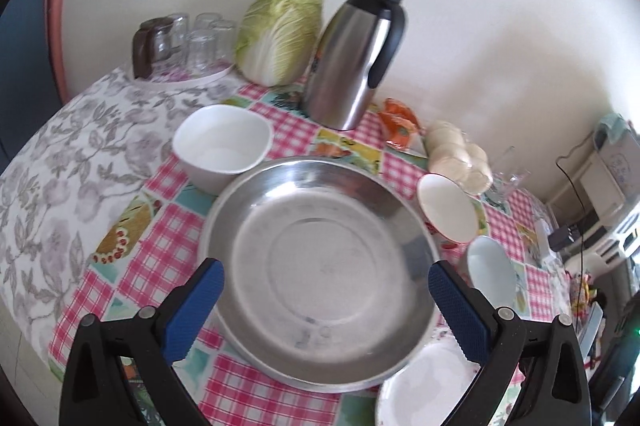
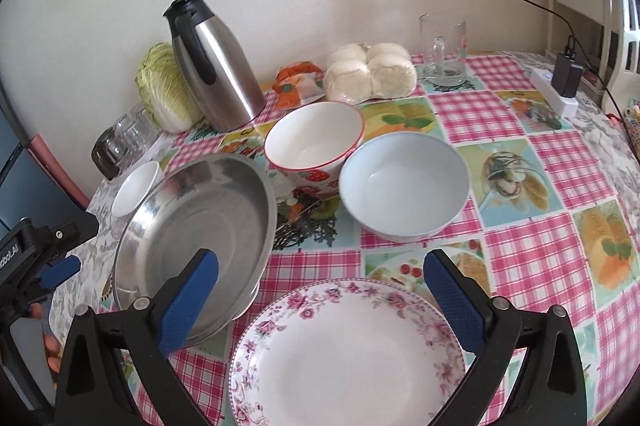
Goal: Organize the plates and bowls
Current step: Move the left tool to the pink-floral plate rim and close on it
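The steel plate point(image 1: 320, 262) lies dead ahead at 12 o'clock of the left gripper point(image 1: 326, 282), whose fingers stand wide and hold nothing, its rim spanning about the whole gap. The floral plate point(image 2: 348, 358) sits likewise before the right gripper point(image 2: 320, 276), also wide and empty. In the right wrist view the steel plate looks tilted; whether its near edge rests on the worktop point(image 2: 520, 266) I cannot tell, and the floral plate's near rim is cut off.
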The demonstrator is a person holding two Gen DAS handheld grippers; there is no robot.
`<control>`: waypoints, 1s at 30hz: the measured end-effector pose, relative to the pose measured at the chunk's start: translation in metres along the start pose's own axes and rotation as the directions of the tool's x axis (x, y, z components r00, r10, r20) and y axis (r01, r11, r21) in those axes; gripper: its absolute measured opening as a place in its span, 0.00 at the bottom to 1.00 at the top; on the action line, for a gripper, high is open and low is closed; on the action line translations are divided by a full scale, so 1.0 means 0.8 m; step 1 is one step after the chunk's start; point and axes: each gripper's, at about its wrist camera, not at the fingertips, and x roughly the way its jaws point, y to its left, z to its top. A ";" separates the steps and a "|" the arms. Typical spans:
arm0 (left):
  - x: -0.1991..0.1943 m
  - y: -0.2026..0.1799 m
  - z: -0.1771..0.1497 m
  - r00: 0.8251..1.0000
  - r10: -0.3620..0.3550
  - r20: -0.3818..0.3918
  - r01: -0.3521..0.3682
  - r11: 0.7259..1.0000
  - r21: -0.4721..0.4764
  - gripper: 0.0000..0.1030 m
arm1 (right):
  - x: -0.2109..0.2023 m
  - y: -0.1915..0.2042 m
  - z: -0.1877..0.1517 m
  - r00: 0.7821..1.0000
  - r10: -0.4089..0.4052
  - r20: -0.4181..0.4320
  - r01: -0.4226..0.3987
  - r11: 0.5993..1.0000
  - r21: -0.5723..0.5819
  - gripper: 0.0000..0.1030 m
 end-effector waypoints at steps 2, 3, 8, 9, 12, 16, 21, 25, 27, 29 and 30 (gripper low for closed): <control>0.000 -0.018 -0.005 1.000 -0.009 -0.017 0.009 0.999 0.050 1.00 | -0.005 -0.009 0.001 1.000 -0.005 0.001 0.005 1.000 0.016 0.99; 0.002 -0.028 -0.007 0.999 -0.017 -0.036 0.019 0.997 0.076 1.00 | -0.007 -0.013 0.001 1.000 -0.015 0.003 0.015 1.000 0.024 0.99; 0.011 -0.057 -0.024 0.982 -0.123 -0.146 0.137 0.987 0.088 1.00 | -0.010 -0.044 0.000 0.998 -0.063 -0.029 0.066 0.993 0.094 0.99; 0.015 -0.060 -0.027 0.975 -0.140 -0.176 0.155 0.985 0.078 1.00 | -0.008 -0.053 0.000 0.995 -0.081 -0.058 0.087 0.989 0.116 0.99; 0.030 -0.066 -0.040 0.951 -0.148 -0.272 0.168 0.985 0.050 1.00 | -0.002 -0.076 -0.006 0.984 -0.123 -0.126 0.142 0.978 0.154 0.99; 0.040 -0.077 -0.058 0.933 -0.106 -0.345 0.136 0.989 0.064 1.00 | 0.007 -0.111 -0.018 0.970 -0.097 -0.222 0.153 0.956 0.251 0.99; 0.044 -0.087 -0.077 0.911 -0.070 -0.407 0.114 0.990 0.084 1.00 | 0.013 -0.136 -0.032 0.952 -0.070 -0.297 0.170 0.931 0.323 0.99; 0.055 -0.090 -0.092 0.880 -0.049 -0.472 0.106 0.990 0.096 1.00 | 0.025 -0.143 -0.048 0.937 -0.030 -0.349 0.159 0.925 0.346 0.99; 0.061 -0.091 -0.098 0.867 -0.037 -0.497 0.100 0.990 0.100 1.00 | 0.030 -0.149 -0.055 0.933 0.004 -0.360 0.143 0.914 0.379 0.99; 0.068 -0.089 -0.103 0.854 -0.028 -0.519 0.094 0.991 0.100 1.00 | 0.034 -0.153 -0.058 0.930 0.023 -0.366 0.135 0.906 0.401 0.95; 0.071 -0.088 -0.106 0.847 -0.026 -0.531 0.091 0.991 0.097 1.00 | 0.034 -0.154 -0.058 0.930 0.029 -0.367 0.132 0.905 0.405 0.91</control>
